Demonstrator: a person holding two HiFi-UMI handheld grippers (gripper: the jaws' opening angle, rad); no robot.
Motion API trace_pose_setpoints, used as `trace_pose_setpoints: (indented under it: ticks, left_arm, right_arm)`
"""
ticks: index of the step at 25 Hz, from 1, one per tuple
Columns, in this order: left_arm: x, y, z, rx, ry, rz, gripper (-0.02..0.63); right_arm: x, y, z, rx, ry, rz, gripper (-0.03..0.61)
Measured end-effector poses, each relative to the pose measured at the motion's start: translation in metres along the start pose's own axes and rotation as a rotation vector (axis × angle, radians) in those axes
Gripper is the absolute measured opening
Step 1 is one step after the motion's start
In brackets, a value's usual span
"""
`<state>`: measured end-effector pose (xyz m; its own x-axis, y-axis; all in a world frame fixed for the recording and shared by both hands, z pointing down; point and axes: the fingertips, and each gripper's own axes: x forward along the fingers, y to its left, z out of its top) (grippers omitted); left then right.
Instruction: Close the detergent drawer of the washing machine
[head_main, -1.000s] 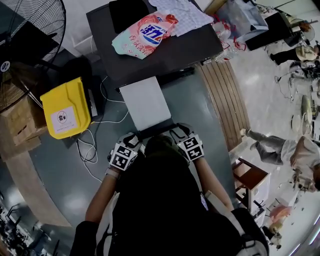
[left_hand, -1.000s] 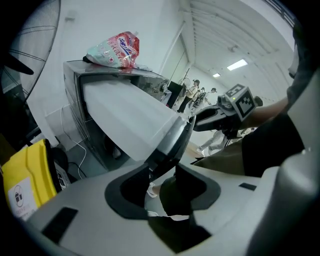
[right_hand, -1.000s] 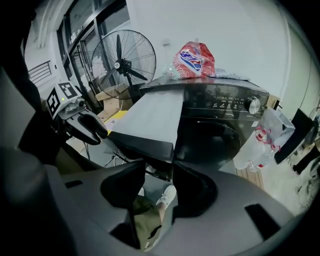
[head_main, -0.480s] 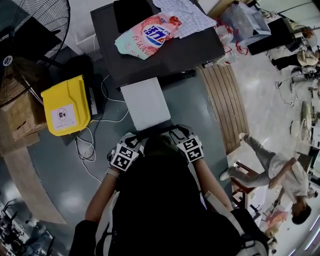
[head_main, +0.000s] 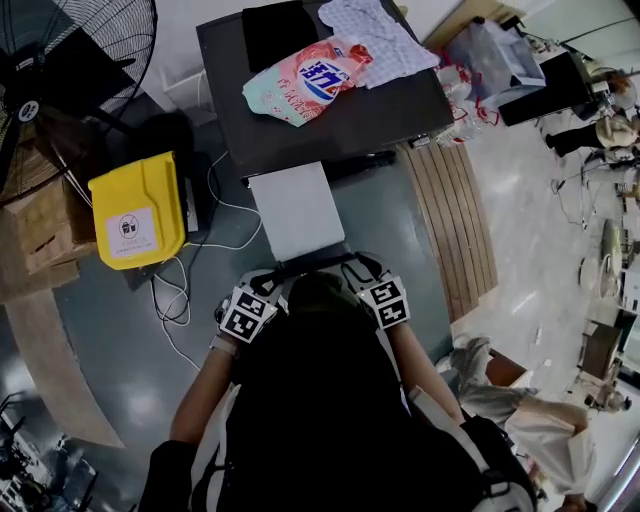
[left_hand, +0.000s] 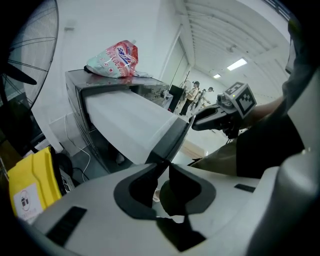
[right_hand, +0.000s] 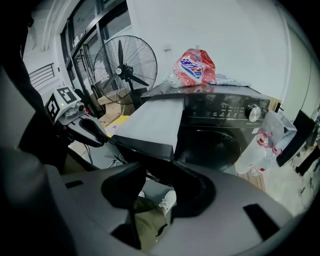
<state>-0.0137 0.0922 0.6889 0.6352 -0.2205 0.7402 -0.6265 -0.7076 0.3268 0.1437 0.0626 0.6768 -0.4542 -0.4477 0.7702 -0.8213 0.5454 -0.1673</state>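
at the left corner of the detergent drawer (left_hand: 127, 122), the left gripper (left_hand: 162, 169) is clenched: its jaws have just been closing, and the corner of the drawer's dark front panel (left_hand: 172, 141) runs down between them, pinched. at the panel's other corner the right gripper (right_hand: 160, 167) stands released, jaws wide though they have just been easing inward a little; the panel's right corner sits between them, and no pad can be seen pressing on it. from the head view both grippers flank the panel, their marker cubes showing above the person's dark clothing.

the drawer is pulled far out of the washing machine (head_main: 330, 115), its flat white top reaching from the machine's front edge toward the person, with the dark panel at the near end. the machine is dark, with a round door and a knob on its face in the right gripper view.

on the machine's top, a pink and white detergent bag (head_main: 305, 80) lies near the middle, a checked cloth (head_main: 375, 25) touches it toward the back right corner, and a dark flat thing (head_main: 280, 30) lies at the back left corner. on the floor to the machine's left sit a yellow bin (head_main: 135, 212) and a standing fan (head_main: 70, 60), with white cables (head_main: 185, 300) trailing between bin and drawer. wooden slats (head_main: 455, 220) lie along the machine's right side, and a clear bag (right_hand: 270, 140) hangs off its right front corner.
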Motion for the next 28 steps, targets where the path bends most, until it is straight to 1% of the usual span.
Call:
trace_pose_setpoints:
  ticks: [6, 22, 28]
  left_arm:
    - [-0.002, 0.010, 0.016, -0.017, -0.028, 0.022, 0.078]
    - [-0.002, 0.049, 0.039, -0.061, -0.047, 0.090, 0.078]
    - [-0.002, 0.071, 0.053, -0.092, -0.054, 0.116, 0.078]
  right_arm:
    - [0.004, -0.010, 0.018, -0.014, -0.021, 0.009, 0.169]
    - [0.029, -0.022, 0.053, -0.050, -0.027, 0.053, 0.167]
    - [0.043, -0.029, 0.074, -0.068, -0.025, 0.068, 0.166]
